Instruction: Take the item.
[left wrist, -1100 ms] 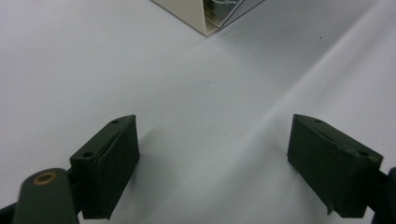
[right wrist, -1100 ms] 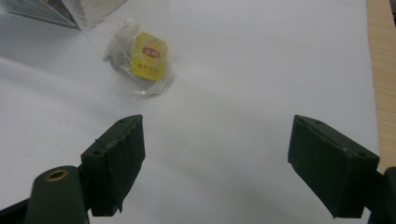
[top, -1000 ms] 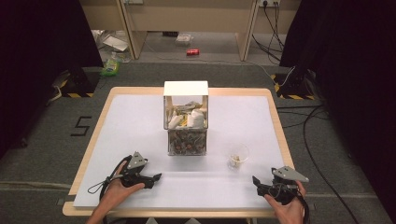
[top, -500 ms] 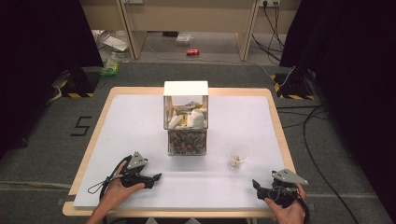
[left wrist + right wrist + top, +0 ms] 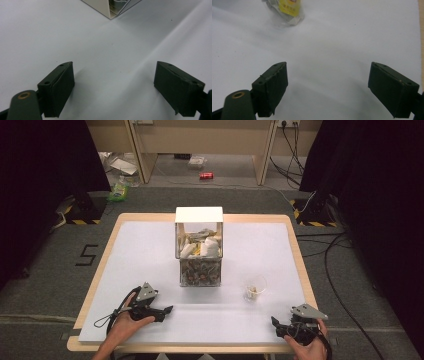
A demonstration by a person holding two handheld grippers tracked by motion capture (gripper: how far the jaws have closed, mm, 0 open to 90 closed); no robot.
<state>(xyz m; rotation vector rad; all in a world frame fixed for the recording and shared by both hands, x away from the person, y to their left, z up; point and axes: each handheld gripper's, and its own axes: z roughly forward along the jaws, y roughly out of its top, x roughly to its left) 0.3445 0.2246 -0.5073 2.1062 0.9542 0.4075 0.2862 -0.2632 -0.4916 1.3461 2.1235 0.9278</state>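
Both tongs (image 5: 167, 309) (image 5: 274, 322) agape, empty

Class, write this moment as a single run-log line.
left gripper: open, empty, near table edge | right gripper: open, empty | clear cup: upright, ahead of right gripper | clear box: mid-table, untouched

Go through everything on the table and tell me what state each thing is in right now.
Left gripper: open, empty, low over the table.
Right gripper: open, empty, near the table's front edge.
Clear box: upright, filled with items.
Small cup: upright, something yellowish inside, untouched.
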